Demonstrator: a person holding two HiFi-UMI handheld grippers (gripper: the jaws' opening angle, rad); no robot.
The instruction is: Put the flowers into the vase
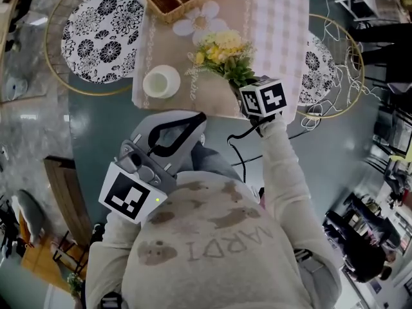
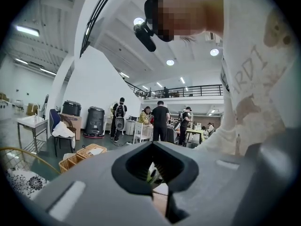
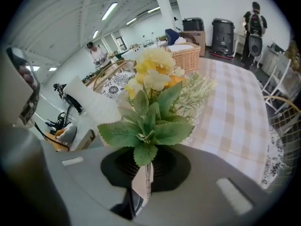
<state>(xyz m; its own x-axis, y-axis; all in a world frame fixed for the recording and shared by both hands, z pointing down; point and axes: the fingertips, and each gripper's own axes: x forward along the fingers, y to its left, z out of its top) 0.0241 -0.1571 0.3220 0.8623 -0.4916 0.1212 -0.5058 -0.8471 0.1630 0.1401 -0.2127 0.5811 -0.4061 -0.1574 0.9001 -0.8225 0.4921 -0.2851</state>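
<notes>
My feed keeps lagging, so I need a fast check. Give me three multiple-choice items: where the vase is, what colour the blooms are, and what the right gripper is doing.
1. Where is the white vase?
A. On the table, left of the flowers in the head view
B. On the floor
C. In the left gripper

2. What colour are the blooms?
A. Red
B. Yellow and cream
C. Blue

3. What state is the right gripper in?
A. Open and empty
B. Shut on the vase
C. Shut on the flowers

Key:
1. A, because the vase stands on the cloth beside the bunch.
2. B, because both the head view and the right gripper view show pale yellow heads.
3. C, because the stem runs between the closed jaws.
</notes>
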